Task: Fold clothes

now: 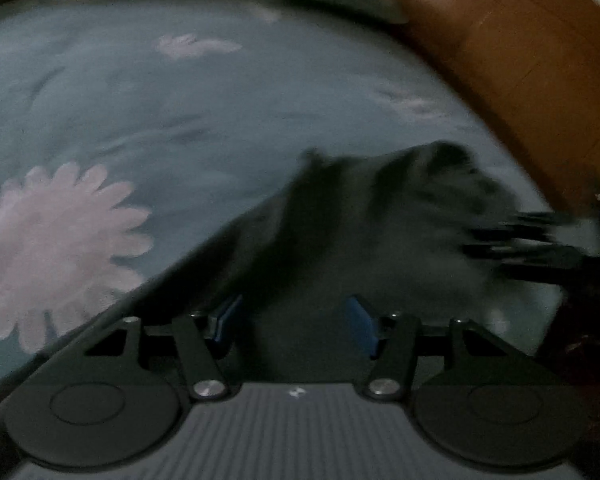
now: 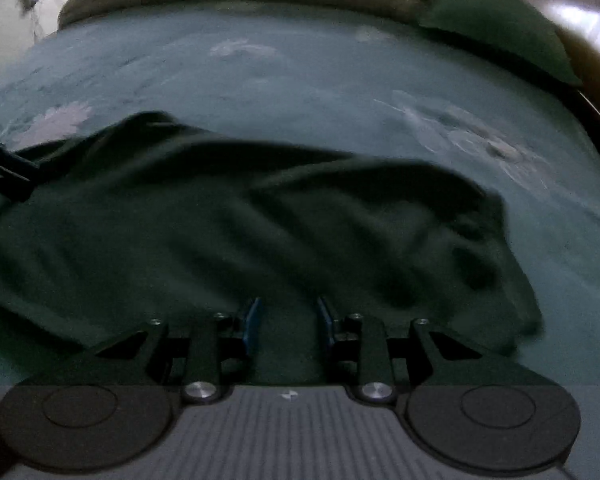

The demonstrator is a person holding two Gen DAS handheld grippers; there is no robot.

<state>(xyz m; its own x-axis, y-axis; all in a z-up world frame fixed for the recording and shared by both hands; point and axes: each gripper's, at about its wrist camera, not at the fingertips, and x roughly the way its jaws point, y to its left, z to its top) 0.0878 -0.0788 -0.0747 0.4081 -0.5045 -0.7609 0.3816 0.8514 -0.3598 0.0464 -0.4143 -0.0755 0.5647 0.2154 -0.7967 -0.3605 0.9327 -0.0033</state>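
Dim light, both views smeared. Dark green garment (image 2: 260, 232) lies rumpled on the blue flowered bedsheet (image 2: 300, 80), directly ahead of and under both my grippers.

Left gripper (image 1: 292, 320): jaws parted, cloth between the blue pads (image 1: 362, 326), no pinch visible. Right gripper (image 2: 288, 320): narrower gap, cloth under it, not clamped. I judge I'm regripping edges for a fold.

Ahead right: green pillow (image 2: 500, 28) and brown headboard (image 1: 520, 60), both clear of the work.
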